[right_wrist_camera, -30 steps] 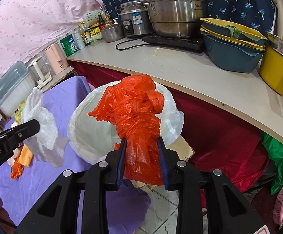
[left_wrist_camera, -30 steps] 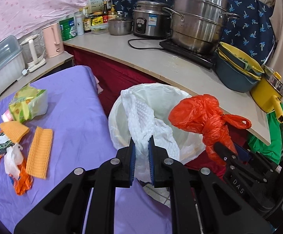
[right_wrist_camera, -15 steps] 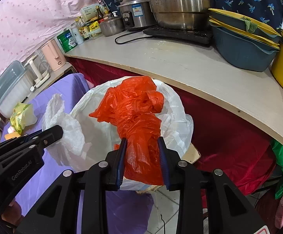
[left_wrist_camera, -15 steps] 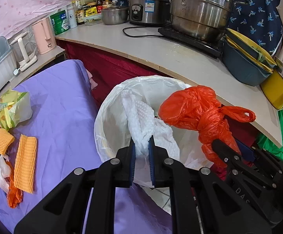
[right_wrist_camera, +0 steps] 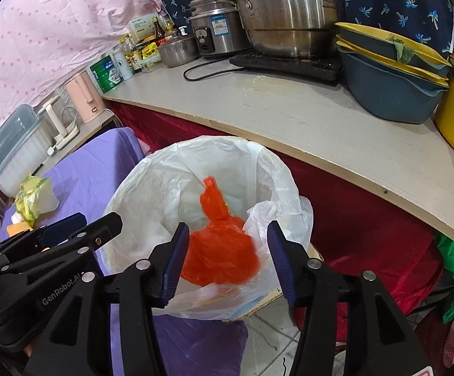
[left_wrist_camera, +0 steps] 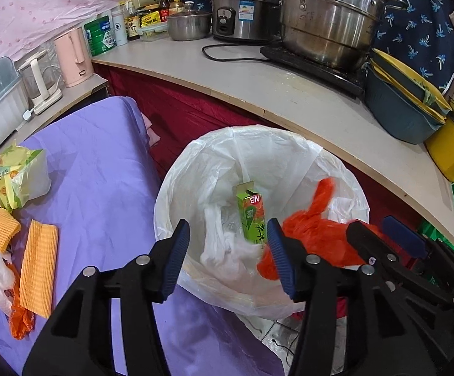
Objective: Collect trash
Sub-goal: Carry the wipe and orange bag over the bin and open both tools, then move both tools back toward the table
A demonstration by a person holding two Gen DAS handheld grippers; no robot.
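A bin lined with a white bag [left_wrist_camera: 258, 144] [right_wrist_camera: 170, 169] stands between the purple table and the counter. My left gripper [left_wrist_camera: 227, 250] is open and empty above the bin's near rim. White foam wrap [left_wrist_camera: 227, 247] lies loose inside, beside a green drink carton [left_wrist_camera: 252, 216]. My right gripper [right_wrist_camera: 227, 253] is open above the bin, and the orange plastic bag [right_wrist_camera: 220, 250] [left_wrist_camera: 314, 235] is blurred between its fingers, dropping into the bin. More trash lies on the table: orange foam pads [left_wrist_camera: 37, 266], a yellow-green wrapper [left_wrist_camera: 17, 175], crumpled white and orange plastic [left_wrist_camera: 4, 291].
The purple table [left_wrist_camera: 95, 181] is on the left. A curved counter [left_wrist_camera: 289, 94] behind the bin carries a steamer pot [left_wrist_camera: 330, 22], rice cooker [left_wrist_camera: 242, 15], blue and yellow basins [left_wrist_camera: 405, 109], a pink kettle [left_wrist_camera: 73, 56] and bottles. Tiled floor [right_wrist_camera: 267, 338] shows below the bin.
Both grippers have opened. The white foam wrap has dropped from the left one into the bin, and the orange bag is falling from the right one. Both moved closer over the bin.
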